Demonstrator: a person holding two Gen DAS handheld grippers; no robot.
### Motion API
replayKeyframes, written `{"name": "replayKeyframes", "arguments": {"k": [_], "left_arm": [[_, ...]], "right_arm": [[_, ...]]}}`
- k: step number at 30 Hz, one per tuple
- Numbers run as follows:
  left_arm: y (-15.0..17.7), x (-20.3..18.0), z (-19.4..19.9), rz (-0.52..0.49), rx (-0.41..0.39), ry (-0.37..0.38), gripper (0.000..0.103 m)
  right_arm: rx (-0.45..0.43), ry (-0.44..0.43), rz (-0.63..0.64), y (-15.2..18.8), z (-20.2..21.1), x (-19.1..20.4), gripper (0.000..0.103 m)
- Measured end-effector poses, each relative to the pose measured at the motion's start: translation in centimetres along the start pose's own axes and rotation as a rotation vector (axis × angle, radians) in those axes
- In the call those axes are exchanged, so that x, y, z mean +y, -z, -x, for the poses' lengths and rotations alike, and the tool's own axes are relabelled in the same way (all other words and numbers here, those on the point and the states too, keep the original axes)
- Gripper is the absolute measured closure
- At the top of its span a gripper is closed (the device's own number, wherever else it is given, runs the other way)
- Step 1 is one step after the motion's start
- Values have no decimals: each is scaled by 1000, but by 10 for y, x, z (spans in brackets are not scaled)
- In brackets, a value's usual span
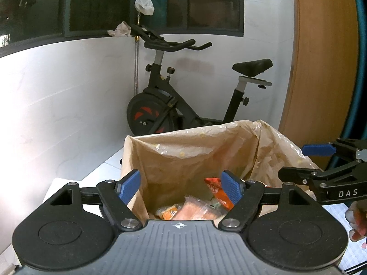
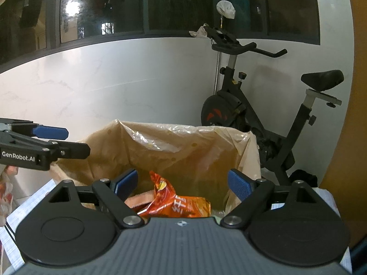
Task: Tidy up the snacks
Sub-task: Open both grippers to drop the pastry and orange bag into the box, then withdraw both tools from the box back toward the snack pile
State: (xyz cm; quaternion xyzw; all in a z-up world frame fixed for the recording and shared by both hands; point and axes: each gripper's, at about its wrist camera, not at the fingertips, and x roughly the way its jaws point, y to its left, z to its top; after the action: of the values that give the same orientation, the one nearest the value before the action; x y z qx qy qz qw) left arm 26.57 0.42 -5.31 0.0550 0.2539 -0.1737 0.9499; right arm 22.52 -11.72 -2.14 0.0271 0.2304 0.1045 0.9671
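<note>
A bin lined with a beige plastic bag stands open below both grippers. Several snack packets lie at its bottom: an orange-red packet and pale pink and orange ones. My left gripper is open and empty, above the near rim of the bin. My right gripper is open and empty, also above the bin. Each gripper shows in the other's view, the right at the right edge, the left at the left edge.
A black exercise bike stands behind the bin against a white wall under dark windows. A wooden panel is on the right. A white patterned surface lies beside the bin, with a red-white bag at the far left.
</note>
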Motion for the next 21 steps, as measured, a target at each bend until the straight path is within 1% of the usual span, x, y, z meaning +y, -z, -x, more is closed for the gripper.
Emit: {"name": "replayKeyframes", "arguments": {"k": [16, 21], "left_arm": [[28, 9, 31, 60, -14, -30, 24], [38, 11, 42, 55, -11, -41, 24]], "right_arm": [[-26, 3, -11, 29, 42, -3, 15], [-37, 9, -14, 38, 54, 2, 6]]}}
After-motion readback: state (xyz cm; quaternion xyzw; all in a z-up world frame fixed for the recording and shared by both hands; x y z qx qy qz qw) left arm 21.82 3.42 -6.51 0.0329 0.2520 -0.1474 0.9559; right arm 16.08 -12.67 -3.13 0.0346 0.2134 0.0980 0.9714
